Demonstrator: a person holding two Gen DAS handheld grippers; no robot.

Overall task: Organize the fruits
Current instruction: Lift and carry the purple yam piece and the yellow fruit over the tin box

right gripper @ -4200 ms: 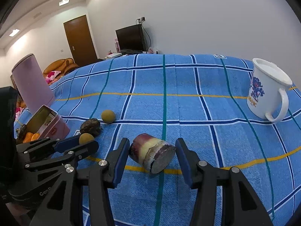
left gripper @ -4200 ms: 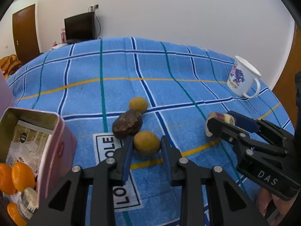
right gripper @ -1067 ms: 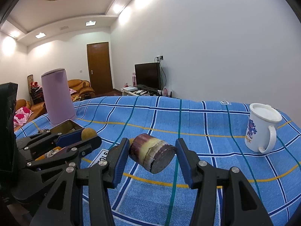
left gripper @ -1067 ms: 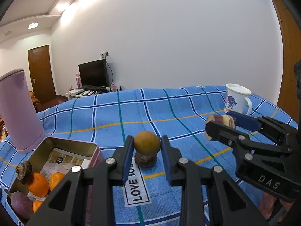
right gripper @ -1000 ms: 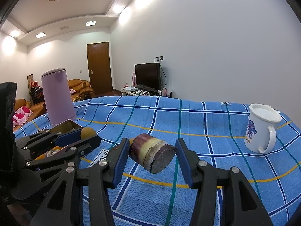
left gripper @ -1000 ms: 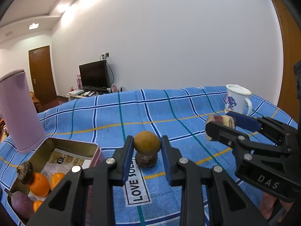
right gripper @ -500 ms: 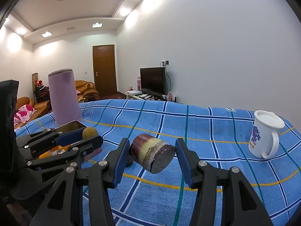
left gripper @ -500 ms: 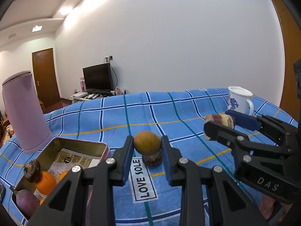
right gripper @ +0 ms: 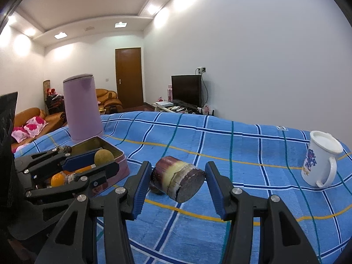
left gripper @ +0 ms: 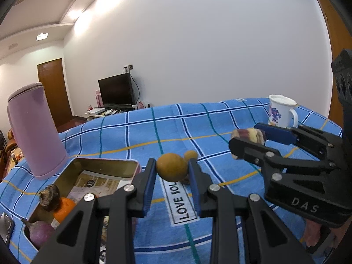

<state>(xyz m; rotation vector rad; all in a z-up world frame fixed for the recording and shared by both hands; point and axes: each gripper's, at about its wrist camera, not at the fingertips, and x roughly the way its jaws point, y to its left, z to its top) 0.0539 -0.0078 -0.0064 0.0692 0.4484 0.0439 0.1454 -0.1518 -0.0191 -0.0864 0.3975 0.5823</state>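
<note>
Tablecloth (left gripper: 136, 129): blue plaid with white, navy, green and yellow lines, covering the whole work surface; a white label printed "LOVE SOL…" (left gripper: 181, 200) lies on it just past the left gripper. Room: white walls, recessed ceiling lights, brown door (right gripper: 128, 77), dark TV (right gripper: 186, 90) on a low stand with clutter, orange sofa (right gripper: 33, 114) with pink cushions at far left.

On the cloth: tall pink cylindrical container (left gripper: 35, 132) upright at the left, touching or just behind the far corner of an open pink tin (left gripper: 105, 162). The tin has a printed paper lining and holds an orange fruit (left gripper: 63, 206), a brown knobbly piece (left gripper: 49, 197) on top of it and a purple round one (left gripper: 39, 233) at the near end. White mug with blue print (right gripper: 320, 160) stands well apart at the right, handle toward the camera.

Left gripper (left gripper: 172, 176): clamped on a small yellow-brown round fruit (left gripper: 171, 169), lifted off the cloth, just right of the tin's near corner. A second small yellow fruit (left gripper: 191, 154) sits on the cloth right behind it; something dark is partly hidden below the held fruit, can't tell what.

Right gripper (right gripper: 178, 182): pads pressed on the ends of a sugarcane chunk (right gripper: 178, 181), purple skin with a yellow band, tilted, off the cloth. In the right wrist view the left gripper's frame blocks most of the tin's contents.
</note>
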